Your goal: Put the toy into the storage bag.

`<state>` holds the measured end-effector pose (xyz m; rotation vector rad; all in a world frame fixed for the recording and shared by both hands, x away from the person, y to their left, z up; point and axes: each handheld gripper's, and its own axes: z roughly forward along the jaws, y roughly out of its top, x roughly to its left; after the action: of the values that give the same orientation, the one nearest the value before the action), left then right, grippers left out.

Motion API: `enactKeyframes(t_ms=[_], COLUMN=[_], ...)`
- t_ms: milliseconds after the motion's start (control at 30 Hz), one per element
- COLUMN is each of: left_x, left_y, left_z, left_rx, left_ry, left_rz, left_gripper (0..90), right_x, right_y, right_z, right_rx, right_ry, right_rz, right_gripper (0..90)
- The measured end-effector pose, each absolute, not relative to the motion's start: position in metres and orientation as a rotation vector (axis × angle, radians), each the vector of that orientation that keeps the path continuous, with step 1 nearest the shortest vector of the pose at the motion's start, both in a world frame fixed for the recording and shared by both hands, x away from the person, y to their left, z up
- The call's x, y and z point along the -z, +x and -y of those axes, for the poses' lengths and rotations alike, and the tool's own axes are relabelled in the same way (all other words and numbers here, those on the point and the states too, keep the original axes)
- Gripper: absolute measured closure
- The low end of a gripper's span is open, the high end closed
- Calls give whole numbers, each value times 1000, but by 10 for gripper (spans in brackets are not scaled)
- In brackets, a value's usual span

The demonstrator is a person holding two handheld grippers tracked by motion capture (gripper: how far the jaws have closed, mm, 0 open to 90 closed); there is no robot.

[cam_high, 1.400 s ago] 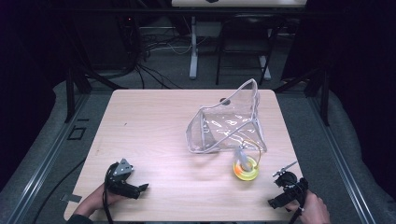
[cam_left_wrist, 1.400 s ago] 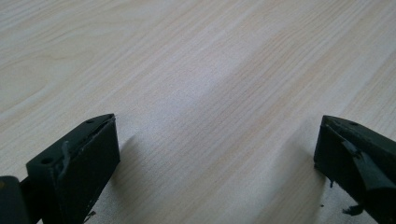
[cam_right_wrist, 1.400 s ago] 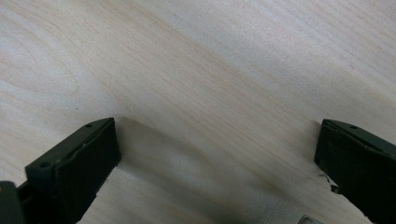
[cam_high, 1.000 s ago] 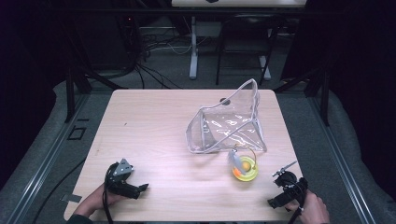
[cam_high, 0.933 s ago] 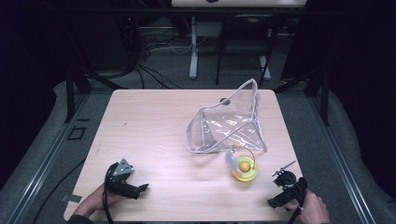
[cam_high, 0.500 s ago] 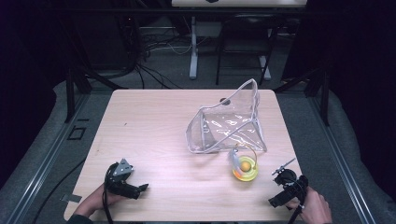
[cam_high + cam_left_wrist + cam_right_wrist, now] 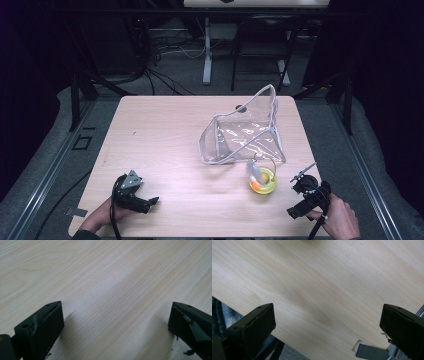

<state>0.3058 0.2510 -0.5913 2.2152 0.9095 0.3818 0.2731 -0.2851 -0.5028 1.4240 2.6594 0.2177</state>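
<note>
A clear plastic pouch (image 7: 243,134) stands open-sided right of the table's middle. Just in front of it lies a small yellow ring (image 7: 263,181) with an orange piece inside and a pale grey piece leaning on it. My left gripper (image 7: 151,201) rests low at the front left of the table, and in the left gripper view it (image 7: 116,315) is open over bare wood. My right gripper (image 7: 293,212) sits at the front right corner, right of the yellow ring and apart from it. Seen in its own view, the right gripper (image 7: 328,317) is open with nothing between its jaws.
The light wooden table (image 7: 165,130) is bare on its left half. In the right gripper view the table's edge runs along the bottom, with a metal bracket (image 7: 372,351) below it. Dark floor, cables and chair legs (image 7: 207,55) lie beyond the far edge.
The yellow ring's pale piece has shifted and tipped about on the spot. My right gripper has drifted slightly right. The left gripper has stayed put.
</note>
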Motion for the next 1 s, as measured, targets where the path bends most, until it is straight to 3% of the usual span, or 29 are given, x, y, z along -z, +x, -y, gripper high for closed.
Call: enactKeyframes(t_ms=[1000], left_x=[591], left_y=[306], left_z=[-251], left_rx=[-381], left_ry=[2214], left_rz=[-910], left_gripper=[1], right_x=[421], right_y=[302], right_z=[234], right_rx=[-198], right_ry=[1223], right_rz=[-2674], right_gripper=[0])
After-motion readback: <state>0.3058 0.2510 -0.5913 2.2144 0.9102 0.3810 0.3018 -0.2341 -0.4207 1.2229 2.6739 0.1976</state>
